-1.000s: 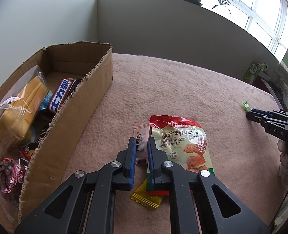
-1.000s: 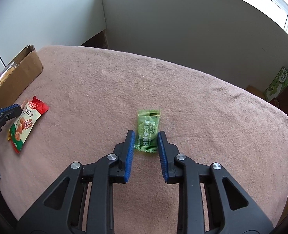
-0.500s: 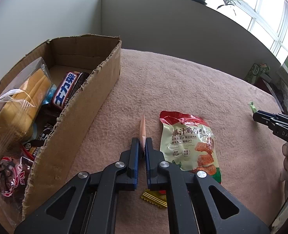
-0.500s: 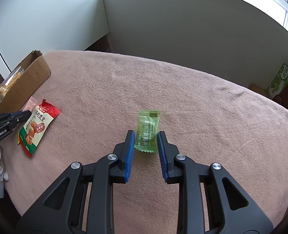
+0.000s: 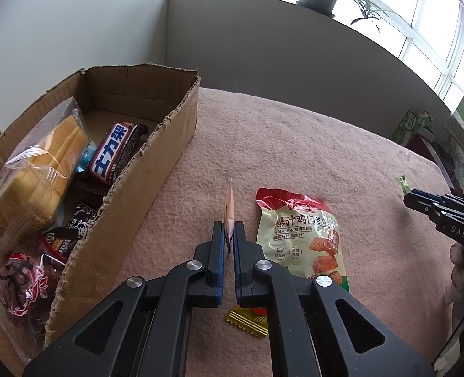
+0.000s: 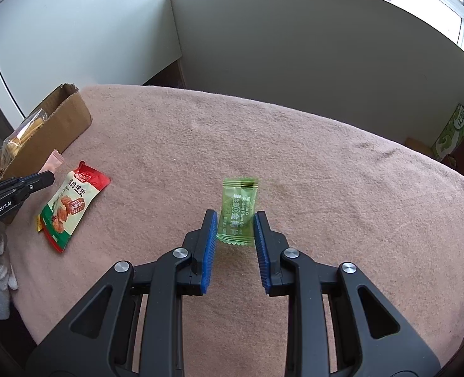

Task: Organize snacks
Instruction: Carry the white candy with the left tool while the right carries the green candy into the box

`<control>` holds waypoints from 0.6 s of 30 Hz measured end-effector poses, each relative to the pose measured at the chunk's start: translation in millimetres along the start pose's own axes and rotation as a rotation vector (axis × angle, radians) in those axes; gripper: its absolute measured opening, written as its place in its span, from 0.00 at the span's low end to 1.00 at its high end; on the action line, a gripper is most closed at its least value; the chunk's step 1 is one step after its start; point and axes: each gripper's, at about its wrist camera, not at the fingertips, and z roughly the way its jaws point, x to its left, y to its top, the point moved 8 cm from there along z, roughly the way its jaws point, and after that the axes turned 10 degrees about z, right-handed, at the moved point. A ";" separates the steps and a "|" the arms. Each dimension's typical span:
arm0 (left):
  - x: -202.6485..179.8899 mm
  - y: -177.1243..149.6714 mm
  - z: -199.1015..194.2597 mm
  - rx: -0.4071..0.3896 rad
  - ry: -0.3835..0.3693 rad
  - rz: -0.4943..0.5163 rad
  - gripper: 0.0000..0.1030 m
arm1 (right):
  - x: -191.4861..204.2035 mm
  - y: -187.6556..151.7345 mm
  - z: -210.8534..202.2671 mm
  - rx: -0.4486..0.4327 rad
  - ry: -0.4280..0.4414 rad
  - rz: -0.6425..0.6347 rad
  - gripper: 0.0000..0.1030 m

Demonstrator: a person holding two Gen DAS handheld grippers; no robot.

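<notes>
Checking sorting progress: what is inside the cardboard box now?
Inside the cardboard box: a clear bag of yellow cakes, a dark chocolate bar, a blue wrapper, small dark packets and a red-patterned bag. Whatever lies beneath them is covered.

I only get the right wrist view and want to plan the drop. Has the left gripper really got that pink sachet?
Observer: Yes, the left gripper is shut on the pink sachet, held edge-on.
Operator: Is there room in the box?
Observer: The far end of the box is bare; a chocolate bar and a bag of yellow cakes fill the near part.
Operator: What lies under that gripper?
Observer: A gold wrapper on the blanket, beside the chicken pack.
</notes>
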 end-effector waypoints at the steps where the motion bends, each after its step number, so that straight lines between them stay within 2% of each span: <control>1: -0.8 2.9 -6.4 -0.019 -0.004 -0.006 0.04 | 1.0 0.6 -2.8 -0.006 0.007 0.002 0.24; 7: -4.2 9.9 -38.5 -0.101 -0.031 -0.001 0.04 | 19.9 7.2 -24.6 -0.045 0.036 -0.007 0.24; 9: -4.8 14.8 -49.8 -0.134 -0.019 0.010 0.04 | 30.9 11.3 -33.8 -0.062 0.047 -0.018 0.24; 18: 26.3 17.0 -88.2 -0.236 -0.001 -0.035 0.04 | 105.8 32.8 -54.3 -0.101 0.108 -0.081 0.24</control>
